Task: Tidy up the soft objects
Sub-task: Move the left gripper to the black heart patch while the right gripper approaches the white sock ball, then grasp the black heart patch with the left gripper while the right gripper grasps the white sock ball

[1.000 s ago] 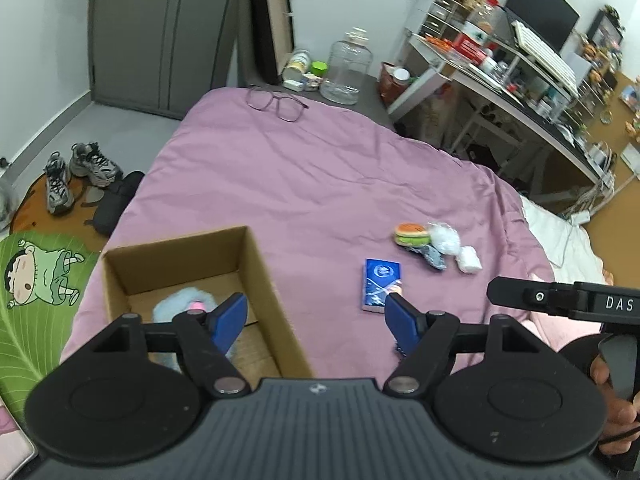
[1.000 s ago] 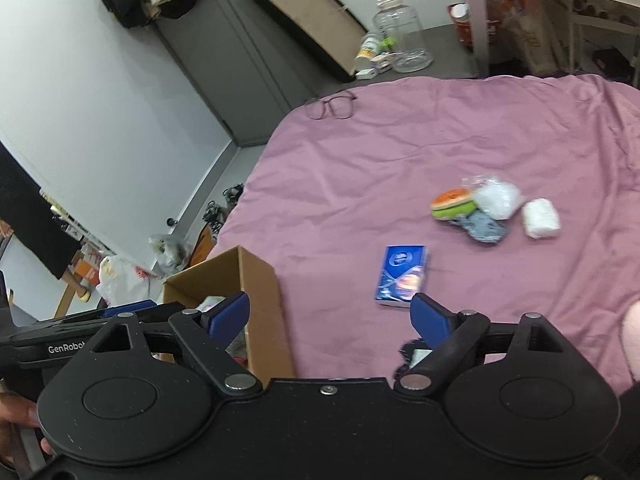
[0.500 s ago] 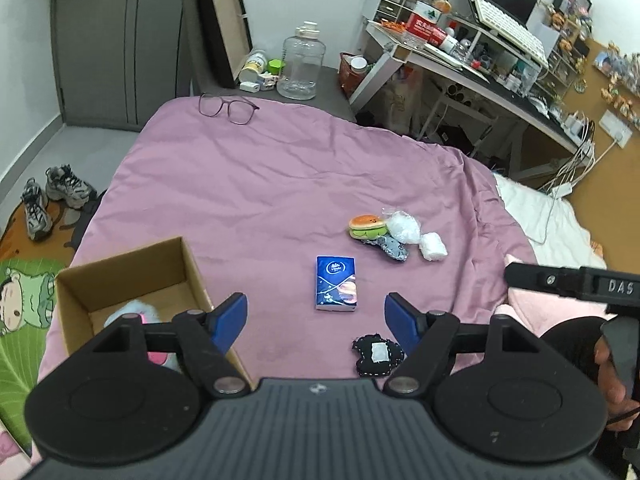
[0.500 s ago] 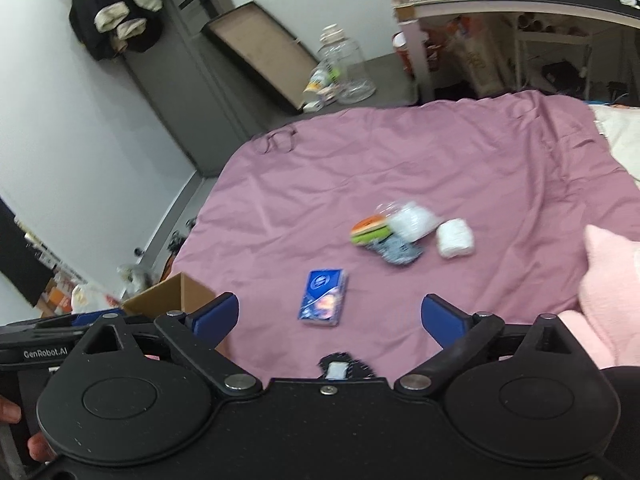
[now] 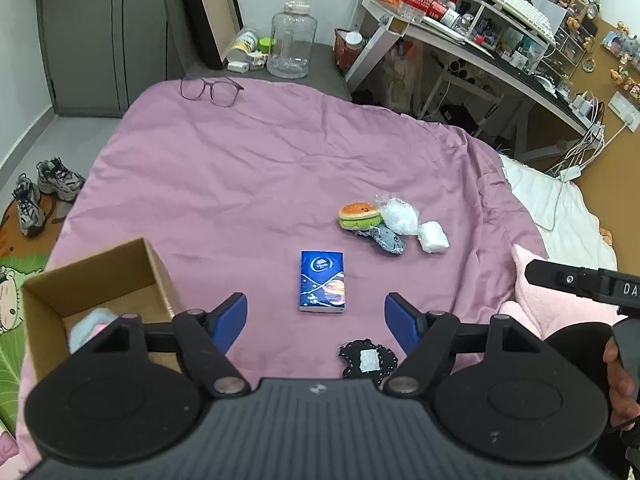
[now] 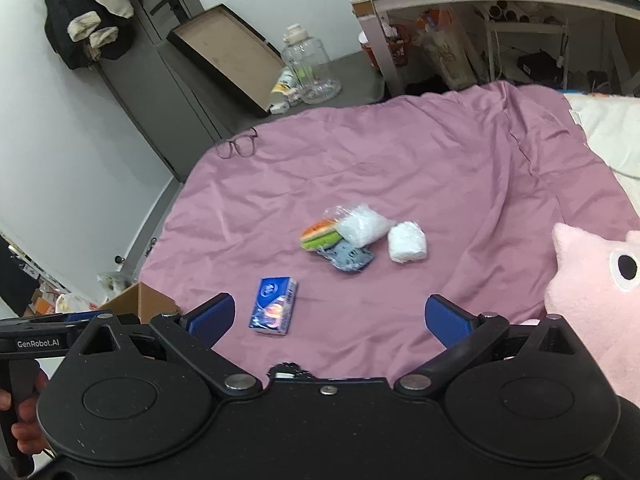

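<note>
On the purple bedcover (image 5: pixel 260 160) lie a blue tissue pack (image 5: pixel 322 282), a burger plush (image 5: pixel 359 216), a grey-blue plush (image 5: pixel 388 240), a clear bag of white stuff (image 5: pixel 398 216), a white roll (image 5: pixel 433 237) and a black patch (image 5: pixel 368 360). At the near left stands a cardboard box (image 5: pixel 100 268) holding a pale blue fluffy thing (image 5: pixel 88 324). My left gripper (image 5: pixel 316 308) hangs open over the bed, empty, just short of the pack. The jaws of my right gripper (image 6: pixel 329 308) are opening with nothing between them; the pack (image 6: pixel 274 311) lies ahead on its left and the burger plush (image 6: pixel 320 235) farther on.
A big pink plush (image 6: pixel 592 292) sits at the bed's right side. Glasses (image 5: pixel 210 90) lie at the far edge. Beyond are a clear jug (image 5: pixel 292 40), a cluttered desk (image 5: pixel 480 48) and shoes (image 5: pixel 44 192) on the floor at left.
Both views have swung to the right: the box slid toward the left edge and the pink plush came into view. The right jaws have spread wider. The left jaws look the same.
</note>
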A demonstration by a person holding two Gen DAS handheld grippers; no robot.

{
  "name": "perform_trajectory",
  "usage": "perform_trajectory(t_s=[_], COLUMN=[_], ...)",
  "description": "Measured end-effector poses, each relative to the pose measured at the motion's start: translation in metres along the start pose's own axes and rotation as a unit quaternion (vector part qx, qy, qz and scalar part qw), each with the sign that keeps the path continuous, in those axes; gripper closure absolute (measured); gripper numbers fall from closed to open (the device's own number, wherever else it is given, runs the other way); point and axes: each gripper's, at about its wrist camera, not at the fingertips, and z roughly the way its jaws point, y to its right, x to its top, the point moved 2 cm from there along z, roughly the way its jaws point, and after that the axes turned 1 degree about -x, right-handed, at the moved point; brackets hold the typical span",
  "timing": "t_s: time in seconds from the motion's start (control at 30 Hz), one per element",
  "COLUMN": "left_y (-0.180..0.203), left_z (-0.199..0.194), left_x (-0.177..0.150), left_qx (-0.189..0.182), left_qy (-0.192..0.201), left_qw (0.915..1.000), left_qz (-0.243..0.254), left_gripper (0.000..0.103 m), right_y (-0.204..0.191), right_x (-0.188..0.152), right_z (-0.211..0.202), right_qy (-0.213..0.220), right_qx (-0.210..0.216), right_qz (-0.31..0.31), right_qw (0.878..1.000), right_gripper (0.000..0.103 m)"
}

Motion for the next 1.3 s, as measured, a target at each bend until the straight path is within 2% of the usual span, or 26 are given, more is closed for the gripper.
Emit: perform_trajectory(t_s=[0.17, 0.5, 0.97, 1.3], left_y=[0.006, 0.025, 0.035, 0.049], left_z=[0.023, 0.070, 0.136, 0.179], left_x=[0.000, -0.014, -0.043, -0.055], left_qx=[-0.009, -0.032, -0.034, -0.034], left_qy=[-0.029, -0.080, -0.166, -0.225], left_qw=[0.9995, 0.9962, 0.9855, 0.9737], left_qz=[0.008, 0.015, 0.002, 0.005], left_gripper=[0.029, 0.029, 0.032, 0.032], right_y=[0.009, 0.031, 0.053, 0.065], right_x=[-0.001, 0.000, 0.006, 0.012], right_z=[0.013, 0.040, 0.079, 0.114], right_qy=[-0.023, -0.049, -0.084, -0.097], right_qx=[0.009, 0.001, -0.002, -0.014], right_qz=[0.003, 0.015, 0.012, 0.001], right_qw=[1.000, 0.999, 0.996, 0.995], right_gripper=[0.001, 0.002, 0.005, 0.005])
